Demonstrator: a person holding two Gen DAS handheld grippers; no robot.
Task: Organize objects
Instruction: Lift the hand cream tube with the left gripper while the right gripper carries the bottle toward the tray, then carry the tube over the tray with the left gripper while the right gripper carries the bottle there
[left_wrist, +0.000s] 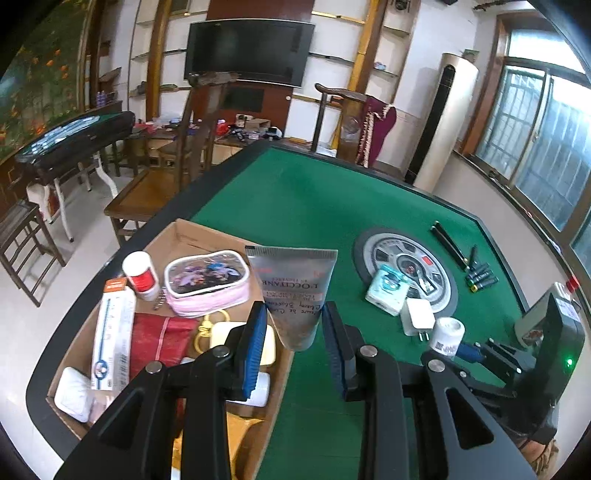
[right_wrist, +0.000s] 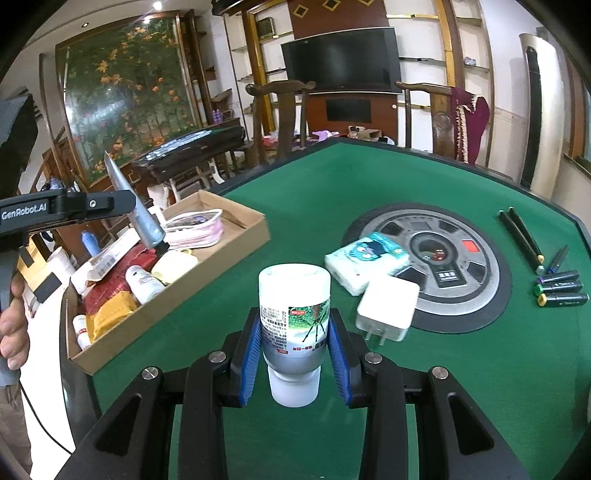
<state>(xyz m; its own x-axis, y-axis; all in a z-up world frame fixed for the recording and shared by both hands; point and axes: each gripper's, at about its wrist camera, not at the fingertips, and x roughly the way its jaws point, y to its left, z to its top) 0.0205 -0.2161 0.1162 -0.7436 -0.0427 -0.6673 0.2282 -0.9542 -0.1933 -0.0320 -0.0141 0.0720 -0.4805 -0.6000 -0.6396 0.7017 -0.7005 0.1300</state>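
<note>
The left gripper (left_wrist: 293, 325) is clamped on a grey tube (left_wrist: 295, 291), its blue pads (left_wrist: 255, 343) pressing the narrow cap end while the flat crimped end sticks up and away. The tube hangs in the air over the near edge of the box (left_wrist: 177, 236). From the right wrist view the same tube (right_wrist: 138, 214) shows as a slanted grey wedge above the box (right_wrist: 236, 251), and a hand (right_wrist: 13, 325) grips the handle at the far left.

The right gripper (right_wrist: 293, 347) is closed on a white bottle (right_wrist: 293, 317), pads on its printed label, the bottle upright over the green table (right_wrist: 406, 387).

In the box lie a pink pouch (left_wrist: 205, 280), a red-and-white jar (left_wrist: 140, 275), a long white packet (left_wrist: 112, 332), a red mesh bag (left_wrist: 162, 336), a gold clasp (left_wrist: 208, 328) and a cream case (left_wrist: 267, 343), crowded together and touching.

On the table beside the bottle sits a white charger (right_wrist: 388, 308), prongs toward the near side, touching a tissue pack (right_wrist: 365, 262). Both overlap the rim of the round hub (right_wrist: 436, 258) in the table's middle. Farther right lie two black pens (right_wrist: 521, 236) and a row of markers (right_wrist: 561, 288), well apart from the box.

Beyond the table stand wooden chairs (right_wrist: 284, 118) and a dark TV (right_wrist: 340, 66) on the wall.
</note>
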